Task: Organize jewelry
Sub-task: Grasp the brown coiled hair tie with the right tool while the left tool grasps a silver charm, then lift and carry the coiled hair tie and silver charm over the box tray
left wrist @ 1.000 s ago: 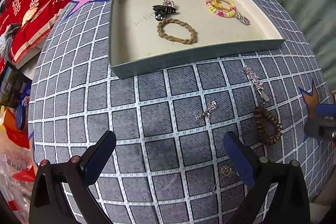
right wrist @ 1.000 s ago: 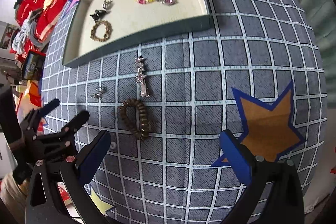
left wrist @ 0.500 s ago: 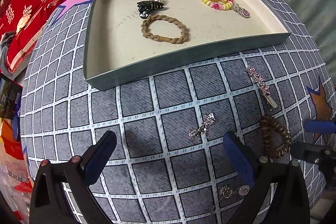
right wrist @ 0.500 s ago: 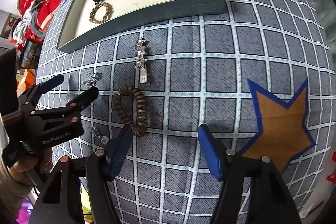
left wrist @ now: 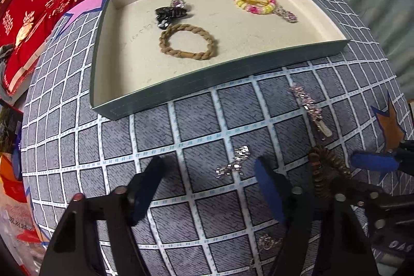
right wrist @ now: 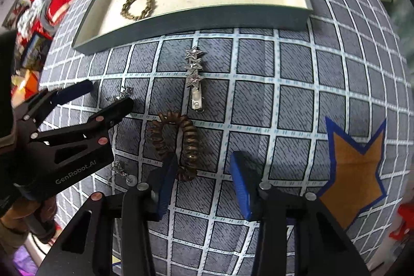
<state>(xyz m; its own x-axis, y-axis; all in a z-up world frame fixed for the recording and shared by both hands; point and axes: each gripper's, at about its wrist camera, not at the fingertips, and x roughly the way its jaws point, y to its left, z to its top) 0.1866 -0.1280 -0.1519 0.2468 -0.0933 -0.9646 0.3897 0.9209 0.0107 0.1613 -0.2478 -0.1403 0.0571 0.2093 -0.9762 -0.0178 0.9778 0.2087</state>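
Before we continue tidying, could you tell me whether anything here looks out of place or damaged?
Nothing looks damaged. Four pieces lie loose on the checked cloth outside the tray: the star hair clip, the brown spiral hair tie, a small silver piece and another small silver piece.

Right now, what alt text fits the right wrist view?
The right gripper, jaws just closing, is open over a brown coil tie on a checked cloth. A star clip lies beyond; the left gripper straddles a small silver piece before the tray.
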